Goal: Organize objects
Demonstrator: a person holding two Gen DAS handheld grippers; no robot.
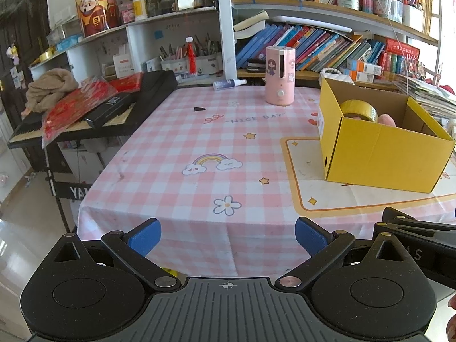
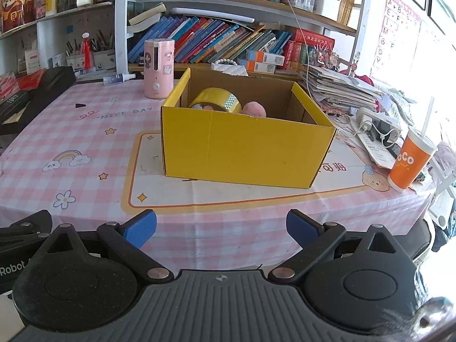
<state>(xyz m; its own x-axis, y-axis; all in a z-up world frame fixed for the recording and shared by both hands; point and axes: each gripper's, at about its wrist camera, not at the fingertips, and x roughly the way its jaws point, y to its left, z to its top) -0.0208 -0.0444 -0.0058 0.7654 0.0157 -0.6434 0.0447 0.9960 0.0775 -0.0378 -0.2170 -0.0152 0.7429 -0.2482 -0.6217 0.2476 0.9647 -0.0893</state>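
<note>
— Left tongs [image 1: 228,235] and right tongs [image 2: 221,228] both spread wide, nothing between the blue pads, hovering at the table's [image 2: 85,131] near edge.

— And the goods?

— Yellow cardboard box [image 2: 242,142] on the table, tape roll [image 2: 216,100] inside beside a pink round thing [image 2: 255,109] (can't identify it).
</note>
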